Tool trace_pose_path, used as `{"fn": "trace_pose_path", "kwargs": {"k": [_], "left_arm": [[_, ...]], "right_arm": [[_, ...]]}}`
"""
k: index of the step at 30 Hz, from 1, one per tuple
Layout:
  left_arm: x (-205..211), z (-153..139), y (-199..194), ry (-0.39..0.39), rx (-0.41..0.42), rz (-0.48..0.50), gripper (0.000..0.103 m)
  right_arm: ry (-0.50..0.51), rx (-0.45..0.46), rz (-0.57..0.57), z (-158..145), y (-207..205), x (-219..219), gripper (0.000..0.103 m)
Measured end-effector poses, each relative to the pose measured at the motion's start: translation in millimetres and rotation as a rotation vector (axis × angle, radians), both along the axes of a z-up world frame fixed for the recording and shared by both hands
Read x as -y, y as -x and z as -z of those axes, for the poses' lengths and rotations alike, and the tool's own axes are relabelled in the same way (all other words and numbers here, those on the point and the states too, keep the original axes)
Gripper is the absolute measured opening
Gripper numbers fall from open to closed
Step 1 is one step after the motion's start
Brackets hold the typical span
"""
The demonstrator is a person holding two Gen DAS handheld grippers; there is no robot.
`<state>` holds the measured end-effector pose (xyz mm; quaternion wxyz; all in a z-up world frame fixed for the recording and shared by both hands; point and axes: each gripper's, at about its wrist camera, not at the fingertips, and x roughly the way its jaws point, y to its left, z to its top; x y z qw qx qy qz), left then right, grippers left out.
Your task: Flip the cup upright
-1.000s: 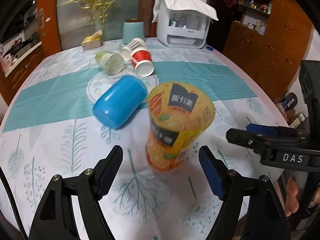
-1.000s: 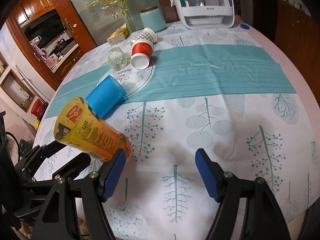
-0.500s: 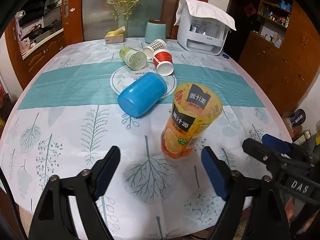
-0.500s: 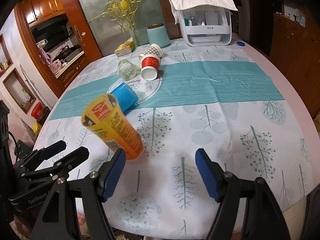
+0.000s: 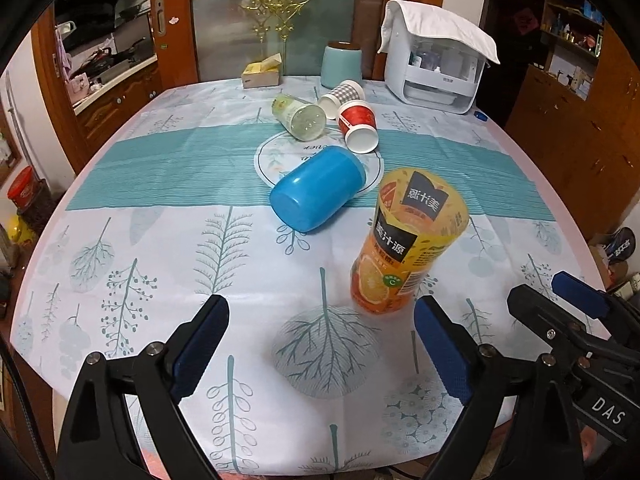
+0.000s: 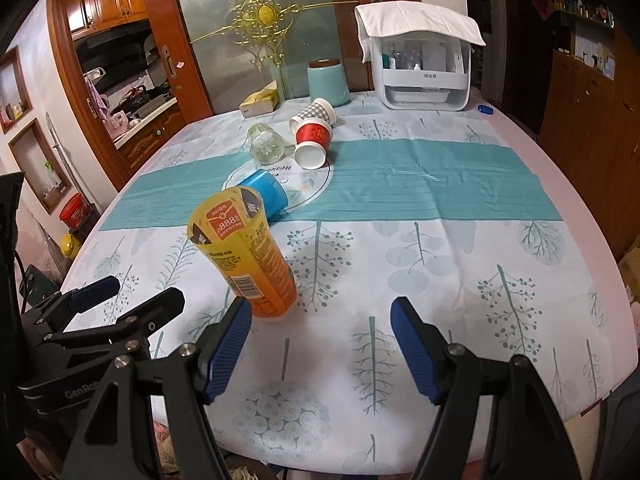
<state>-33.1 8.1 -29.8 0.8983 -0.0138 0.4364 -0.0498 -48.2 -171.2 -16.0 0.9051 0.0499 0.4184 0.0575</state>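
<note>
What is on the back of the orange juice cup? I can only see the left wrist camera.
Observer: A barcode low on the orange juice cup, and a red 888 sticker near its rim.
Operator: Is the other gripper grabbing the cup?
Observer: No. The right gripper is wide open with only tablecloth between its fingers. The cup stands just outside one finger, open end up.

Left gripper (image 5: pixel 320 344) and right gripper (image 6: pixel 320 344) held low, side by side — jaws of both spread wide, holding nothing
</note>
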Motion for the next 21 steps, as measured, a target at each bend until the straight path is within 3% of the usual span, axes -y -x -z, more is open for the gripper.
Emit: {"fn": "trace_pose_path", "kwargs": {"k": [21], "left_arm": [[3.5,-1.3,-6.2,-0.047,-0.017,-0.035,0.093]], "right_arm": [[-0.004,-0.006,-0.011,2.1,-8.6,-3.2,0.073]]}}
